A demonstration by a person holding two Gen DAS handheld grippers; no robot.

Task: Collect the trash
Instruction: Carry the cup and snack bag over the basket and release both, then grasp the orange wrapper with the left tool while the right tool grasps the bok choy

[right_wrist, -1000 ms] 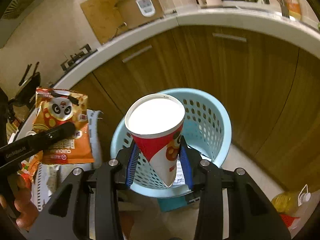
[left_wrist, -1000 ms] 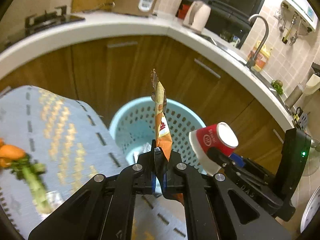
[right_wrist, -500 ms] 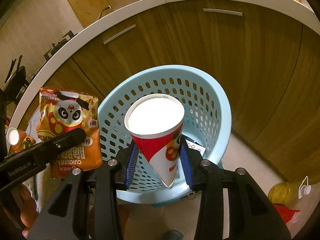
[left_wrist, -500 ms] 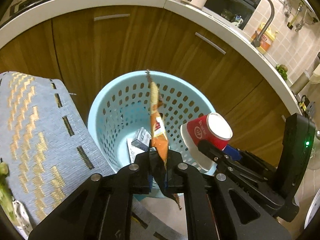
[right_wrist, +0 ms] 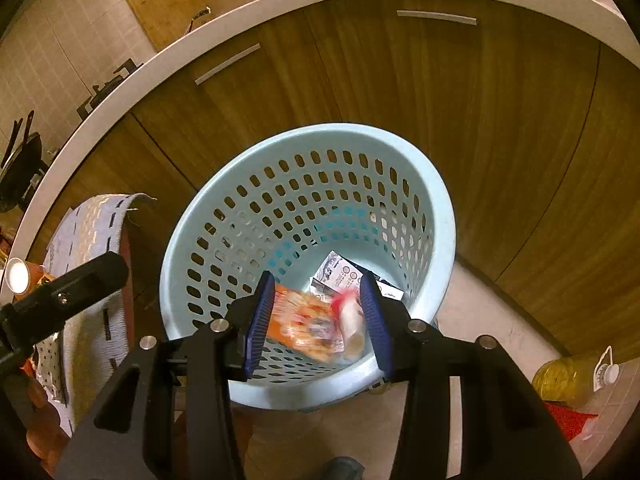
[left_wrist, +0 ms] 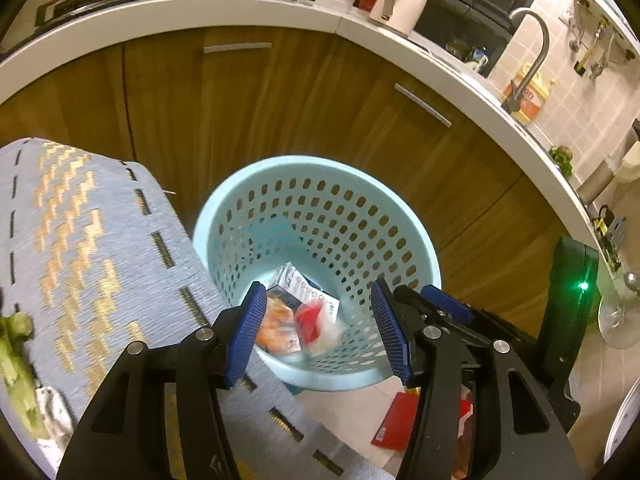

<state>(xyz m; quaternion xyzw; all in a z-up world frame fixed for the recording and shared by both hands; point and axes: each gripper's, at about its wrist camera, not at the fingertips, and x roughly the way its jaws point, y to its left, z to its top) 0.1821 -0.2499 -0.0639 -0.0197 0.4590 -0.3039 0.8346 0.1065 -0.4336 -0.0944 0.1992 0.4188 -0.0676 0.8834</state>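
While both tools, left tool (left_wrist: pixel 318 330) and right tool (right_wrist: pixel 318 320), are spreading empty above the blue basket (right_wrist: pixel 440 200), the snack bag (right_wrist: pixel 306 330) and paper cup (right_wrist: pixel 352 326), blurred inside it, are judged light, crushable and best pinched by an edge.

Both tools opened; snack bag (right_wrist: pixel 304 330) and, seemingly, cup (right_wrist: pixel 352 330) dropped into basket (right_wrist: pixel 444 216).

left gripper (left_wrist: pixel 318 328): black angular arms | ribbed blue pads | silver screws || right gripper (right_wrist: pixel 318 320): same; green light on its body
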